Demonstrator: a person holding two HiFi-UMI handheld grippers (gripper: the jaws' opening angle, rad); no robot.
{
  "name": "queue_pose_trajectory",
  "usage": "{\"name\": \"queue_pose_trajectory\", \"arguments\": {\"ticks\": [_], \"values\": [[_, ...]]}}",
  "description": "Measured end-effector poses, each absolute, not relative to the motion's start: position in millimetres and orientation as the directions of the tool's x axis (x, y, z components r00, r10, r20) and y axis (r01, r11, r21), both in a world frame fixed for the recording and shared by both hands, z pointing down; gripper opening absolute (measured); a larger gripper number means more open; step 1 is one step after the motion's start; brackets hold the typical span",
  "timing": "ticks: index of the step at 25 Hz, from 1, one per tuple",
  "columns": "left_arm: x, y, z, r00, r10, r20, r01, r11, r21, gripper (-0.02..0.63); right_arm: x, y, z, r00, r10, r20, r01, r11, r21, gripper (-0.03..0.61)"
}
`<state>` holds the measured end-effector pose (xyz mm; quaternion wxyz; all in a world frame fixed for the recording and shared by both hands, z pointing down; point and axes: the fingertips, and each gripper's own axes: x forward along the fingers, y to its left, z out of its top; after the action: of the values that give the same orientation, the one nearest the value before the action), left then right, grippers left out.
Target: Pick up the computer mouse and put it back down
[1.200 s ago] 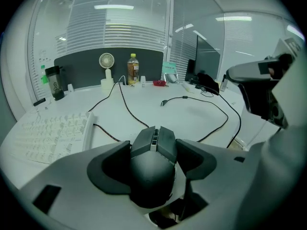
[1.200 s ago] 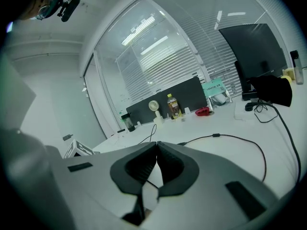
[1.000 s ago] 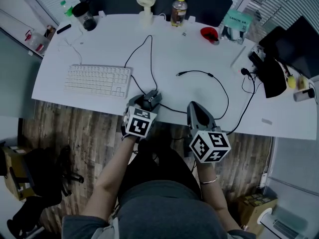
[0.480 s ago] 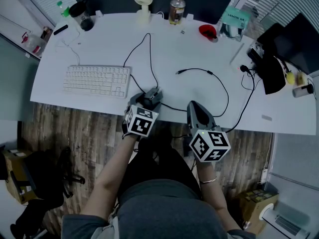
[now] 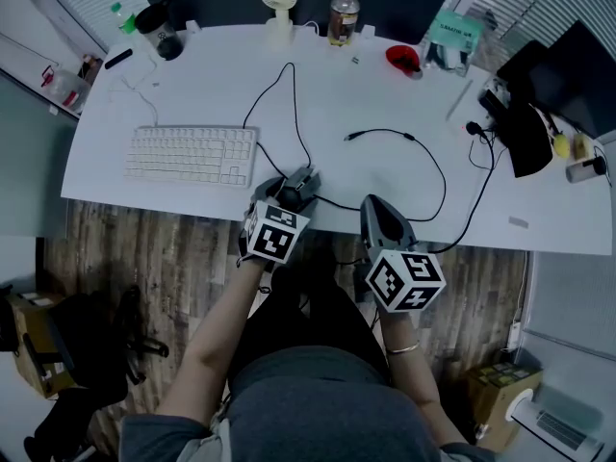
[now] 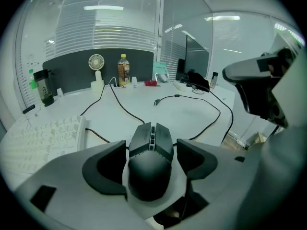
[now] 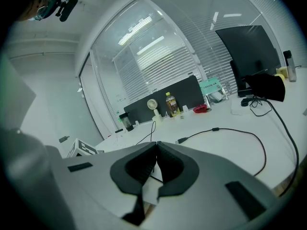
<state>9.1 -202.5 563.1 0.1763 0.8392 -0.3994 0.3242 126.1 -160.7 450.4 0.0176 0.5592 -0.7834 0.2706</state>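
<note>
The dark grey computer mouse (image 5: 297, 185) is at the front edge of the white desk (image 5: 192, 85), just right of the keyboard, with its cable trailing back across the desk. My left gripper (image 5: 289, 193) is shut on it. In the left gripper view the mouse (image 6: 149, 174) fills the gap between both jaws of the left gripper (image 6: 151, 146), buttons pointing away. My right gripper (image 5: 376, 210) hovers over the desk's front edge to the right, shut and holding nothing. The right gripper view shows the right gripper (image 7: 157, 152) with its pads pressed together.
A white keyboard (image 5: 191, 155) lies left of the mouse. A loose black cable (image 5: 424, 162) loops across the middle right. At the back stand a small fan (image 5: 281, 8), a bottle (image 5: 344, 17) and a red object (image 5: 404, 63). Dark gear (image 5: 539, 114) sits far right.
The left gripper and the mouse in it have shifted slightly forward and right over the desk edge. The right gripper has stayed put.
</note>
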Motion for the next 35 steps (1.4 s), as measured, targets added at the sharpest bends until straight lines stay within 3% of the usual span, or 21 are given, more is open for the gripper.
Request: {"name": "queue_pose_trajectory", "arguments": {"ticks": [15, 19, 35], "values": [[-14, -190, 514, 0.532, -0.617, 0.58, -0.793, -0.603, 0.087, 0.309, 99, -147, 450, -0.374, -0.868, 0.327, -0.887, 0.231, -0.401, -0.009], [-27, -187, 502, 0.524, -0.651, 0.549, -0.81, -0.58, 0.085, 0.241, 89, -145, 448, -0.38, -0.866, 0.324, -0.885, 0.239, -0.399, -0.009], [-89, -173, 452, 0.509, -0.757, 0.411, -0.851, -0.514, 0.107, 0.066, 53, -129, 445, -0.378, -0.869, 0.318, -0.891, 0.248, -0.381, 0.002]]}}
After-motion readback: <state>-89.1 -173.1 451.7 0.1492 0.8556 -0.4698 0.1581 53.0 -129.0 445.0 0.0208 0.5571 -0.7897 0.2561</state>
